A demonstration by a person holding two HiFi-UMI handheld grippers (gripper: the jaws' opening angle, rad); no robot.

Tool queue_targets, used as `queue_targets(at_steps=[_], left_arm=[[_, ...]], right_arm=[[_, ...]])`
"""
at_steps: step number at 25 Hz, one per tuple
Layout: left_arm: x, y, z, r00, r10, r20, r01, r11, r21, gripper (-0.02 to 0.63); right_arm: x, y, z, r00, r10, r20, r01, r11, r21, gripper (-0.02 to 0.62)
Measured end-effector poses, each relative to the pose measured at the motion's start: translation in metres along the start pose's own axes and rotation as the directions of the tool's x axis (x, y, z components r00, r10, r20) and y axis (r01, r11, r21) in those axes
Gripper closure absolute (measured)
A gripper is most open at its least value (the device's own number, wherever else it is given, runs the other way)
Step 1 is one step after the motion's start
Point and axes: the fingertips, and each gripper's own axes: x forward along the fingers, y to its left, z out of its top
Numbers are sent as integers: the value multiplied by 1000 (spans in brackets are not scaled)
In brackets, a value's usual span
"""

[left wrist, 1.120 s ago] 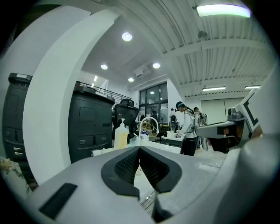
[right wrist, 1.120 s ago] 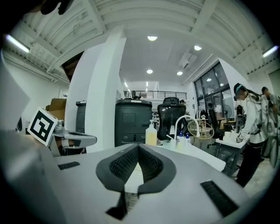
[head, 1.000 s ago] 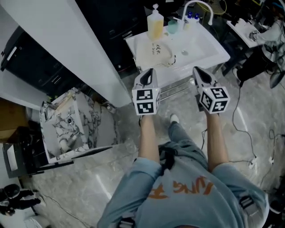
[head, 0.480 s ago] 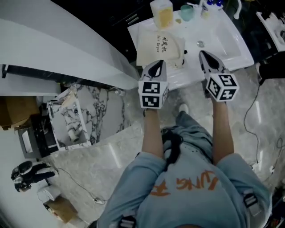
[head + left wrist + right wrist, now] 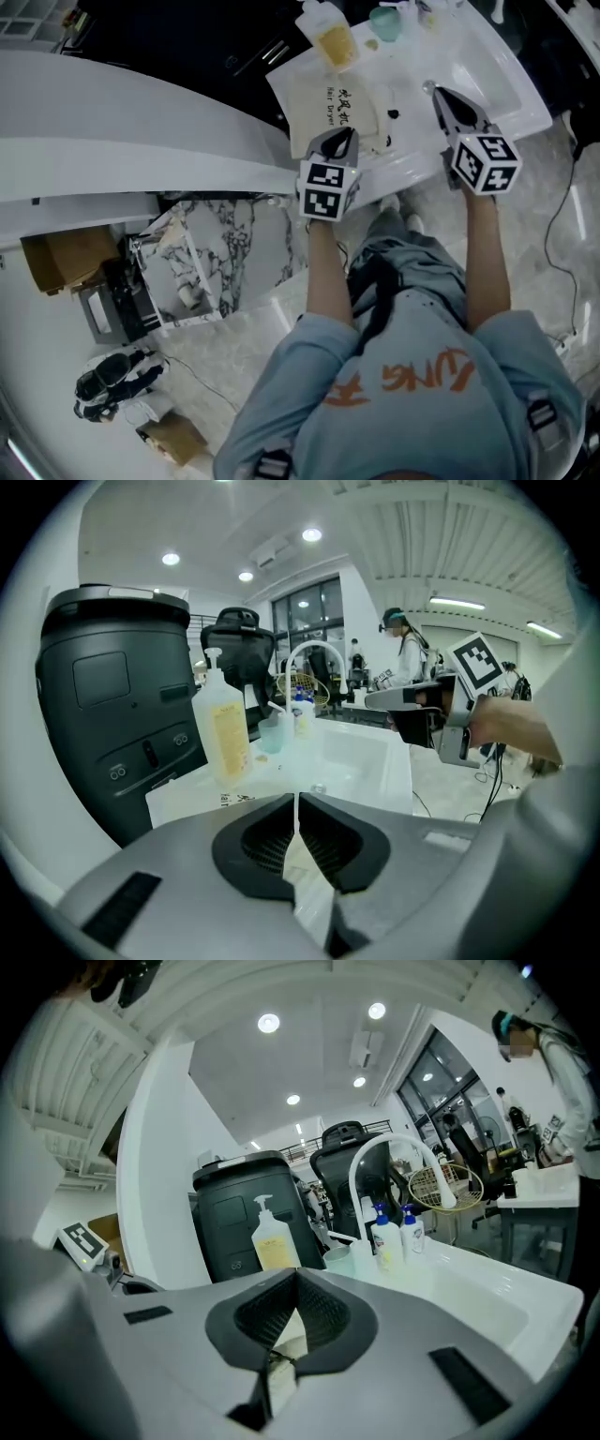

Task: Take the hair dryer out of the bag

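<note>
A cream cloth bag [image 5: 339, 105] printed "Hair Dryer" lies flat on the left end of the white sink counter [image 5: 506, 111]. A black cord end shows at its right edge; the dryer itself is hidden inside. My left gripper [image 5: 347, 135] is shut and empty, with its tip over the bag's near edge. In the left gripper view the bag [image 5: 232, 800] lies just past the shut left gripper [image 5: 296, 799]. My right gripper [image 5: 440, 92], also shut and empty, hovers over the basin to the bag's right. In the right gripper view a strip of bag [image 5: 286, 1335] shows under the right gripper [image 5: 296, 1275].
A yellow soap pump bottle [image 5: 330, 37] and a green cup [image 5: 384, 23] stand behind the bag. A curved faucet [image 5: 394, 1152] and two small bottles [image 5: 386, 1238] sit at the back of the basin. A marble-patterned box [image 5: 183, 272] stands on the floor at left.
Both grippers have moved forward and slightly down, from in front of the counter to over it. The left one now reaches the bag's near edge, the right one the basin.
</note>
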Motion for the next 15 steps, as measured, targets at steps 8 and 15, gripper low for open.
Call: queue_targets(at_steps=[8,15], left_arm=[[49,-4,4,991,-125,-50,113,973,-201,499],[87,-9,-7,977,-125,-175,85,972,-221,486]], right_arm=[[16,-19,-5,1000,3,-26,-2,1000,5,597],[24,-57,-11,998,-58,-4,58,994,88,597]])
